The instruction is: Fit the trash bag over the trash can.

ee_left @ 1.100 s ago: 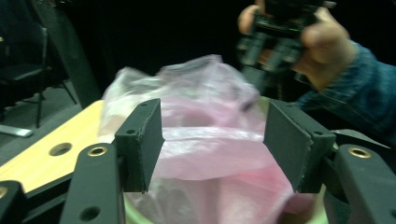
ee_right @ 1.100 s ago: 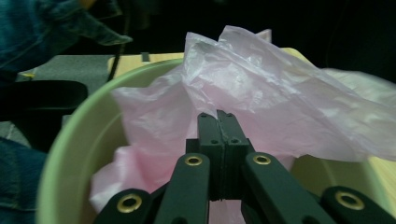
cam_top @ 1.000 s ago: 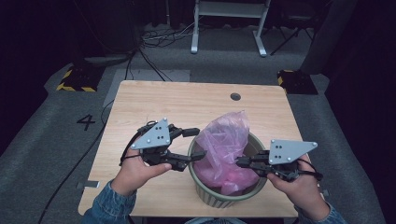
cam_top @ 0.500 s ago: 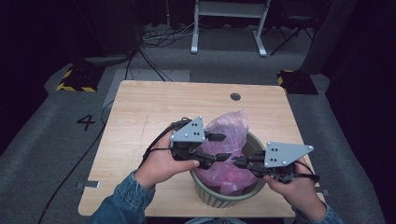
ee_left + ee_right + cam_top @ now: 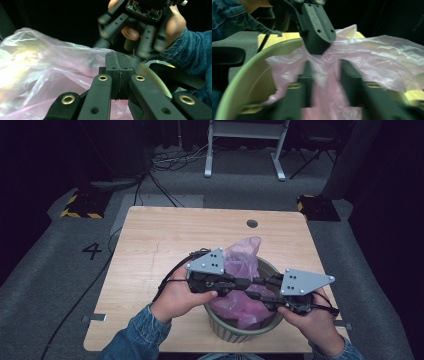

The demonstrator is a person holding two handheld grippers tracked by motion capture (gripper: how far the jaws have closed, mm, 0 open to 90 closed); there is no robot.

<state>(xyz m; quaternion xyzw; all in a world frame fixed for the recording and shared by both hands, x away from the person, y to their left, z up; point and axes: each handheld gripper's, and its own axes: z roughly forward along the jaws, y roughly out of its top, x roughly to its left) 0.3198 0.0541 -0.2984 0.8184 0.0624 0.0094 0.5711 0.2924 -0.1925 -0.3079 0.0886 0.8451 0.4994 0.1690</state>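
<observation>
**Item: bag-in-bin fitting, hand-over stage**

- Bin (image 5: 240,332): pale green, round, set on the table (image 5: 150,245) at its near edge, between the person's two hands.
- Bag (image 5: 240,257): thin pink plastic, partly inside the bin, its far part bunched up above the far rim. In the right gripper view a fold of it is seen gathered at the bin's mouth.
- Left gripper (image 5: 257,281): held over the bin's mouth, pointing toward the right one. Its jaws have just been closing; in the left gripper view they are seen pressed together, and in the right gripper view a pinch of the bag is seen caught in their tips.
- Right gripper (image 5: 256,295): held just beside the left gripper's tips, above the bin. Its jaws have just been opening and stand narrowly apart, blurred in the right gripper view, with bag film lying between them but not clamped.

Step judged in hand: the fold is being passed from right to left.

Next move, as judged: the right gripper is to be drawn clear of the film and a fresh hold taken on the bag's edge elsewhere, so that it can be spread over the rim. A gentle pull is called for, since the film looks easily torn and the bin light.
</observation>
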